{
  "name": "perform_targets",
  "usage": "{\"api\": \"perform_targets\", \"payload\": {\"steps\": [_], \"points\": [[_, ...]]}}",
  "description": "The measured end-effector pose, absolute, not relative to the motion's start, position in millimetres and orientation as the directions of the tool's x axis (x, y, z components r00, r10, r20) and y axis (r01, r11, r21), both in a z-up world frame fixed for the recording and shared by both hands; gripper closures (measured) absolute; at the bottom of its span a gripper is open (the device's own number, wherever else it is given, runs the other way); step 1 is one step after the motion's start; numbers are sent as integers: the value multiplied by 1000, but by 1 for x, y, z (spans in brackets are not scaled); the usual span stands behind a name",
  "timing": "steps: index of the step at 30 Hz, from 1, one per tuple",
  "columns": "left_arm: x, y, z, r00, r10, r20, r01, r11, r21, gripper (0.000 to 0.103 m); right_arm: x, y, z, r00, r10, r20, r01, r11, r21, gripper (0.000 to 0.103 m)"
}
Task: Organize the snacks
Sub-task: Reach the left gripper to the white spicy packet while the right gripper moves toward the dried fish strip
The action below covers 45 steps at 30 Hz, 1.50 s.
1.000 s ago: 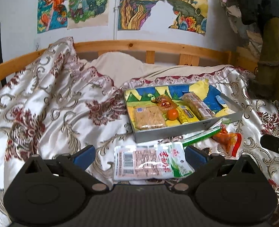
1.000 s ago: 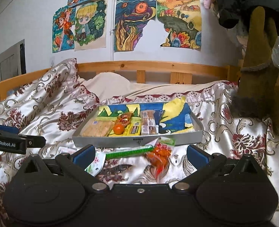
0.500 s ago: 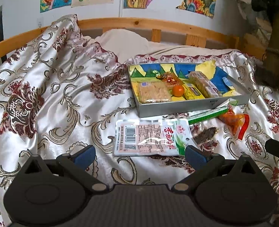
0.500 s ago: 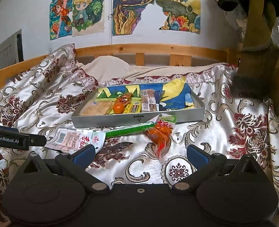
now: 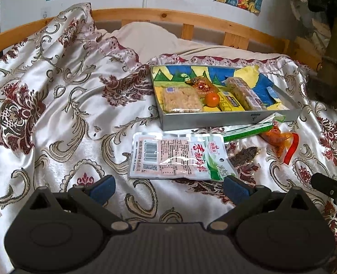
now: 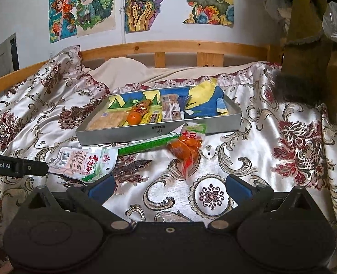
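A grey metal tray [image 5: 225, 119] [image 6: 127, 135] lies on the bed and holds several snacks, among them a small orange [image 5: 212, 99] [image 6: 133, 118] and a rice cracker pack [image 5: 182, 99]. In front of it lie a flat pink-and-white sausage pack [image 5: 177, 157] [image 6: 81, 162], a green stick pack [image 5: 248, 130] [image 6: 145, 145] and an orange snack bag [image 5: 279, 140] [image 6: 185, 147]. My left gripper [image 5: 168, 187] is open and empty, just short of the sausage pack. My right gripper [image 6: 168, 185] is open and empty, short of the orange bag.
A patterned satin bedspread [image 5: 54, 114] covers the bed, bunched high on the left. A wooden bed rail [image 6: 173, 48] runs along the back under wall posters. Dark clothing and a brown post [image 6: 305, 45] stand at the right.
Both grippers have risen and pulled back, so more bedspread shows in front of them. The sausage pack now lies farther from the left fingers. Nothing was taken hold of.
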State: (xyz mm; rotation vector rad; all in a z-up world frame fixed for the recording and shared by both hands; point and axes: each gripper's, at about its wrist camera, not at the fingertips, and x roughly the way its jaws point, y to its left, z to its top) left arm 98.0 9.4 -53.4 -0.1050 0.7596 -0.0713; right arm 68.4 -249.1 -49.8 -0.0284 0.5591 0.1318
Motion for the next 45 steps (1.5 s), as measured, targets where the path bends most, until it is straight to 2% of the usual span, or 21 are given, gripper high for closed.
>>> {"api": "perform_targets", "payload": {"steps": [11, 24, 28, 35, 41, 45], "points": [[109, 11, -69, 685, -87, -723, -6, 992, -126, 0, 76, -247, -62, 803, 174, -570, -174, 983, 55, 1], [129, 17, -80, 664, -111, -739, -58, 978, -199, 0, 100, -241, -82, 736, 243, -632, -202, 970, 137, 1], [135, 20, -81, 668, -133, -732, -81, 965, -248, 0, 112, -235, -84, 730, 253, -635, -227, 966, 125, 1], [143, 25, -89, 651, -168, -741, -106, 946, -307, 1, 130, -235, -89, 709, 317, -630, -237, 949, 209, 1], [146, 22, -91, 643, -165, -748, -90, 954, -287, 1, 134, -233, -92, 701, 326, -634, -248, 945, 212, 1], [151, 26, -92, 635, -186, -749, -105, 940, -323, 1, 143, -228, -96, 689, 338, -642, -253, 941, 223, 1]]}}
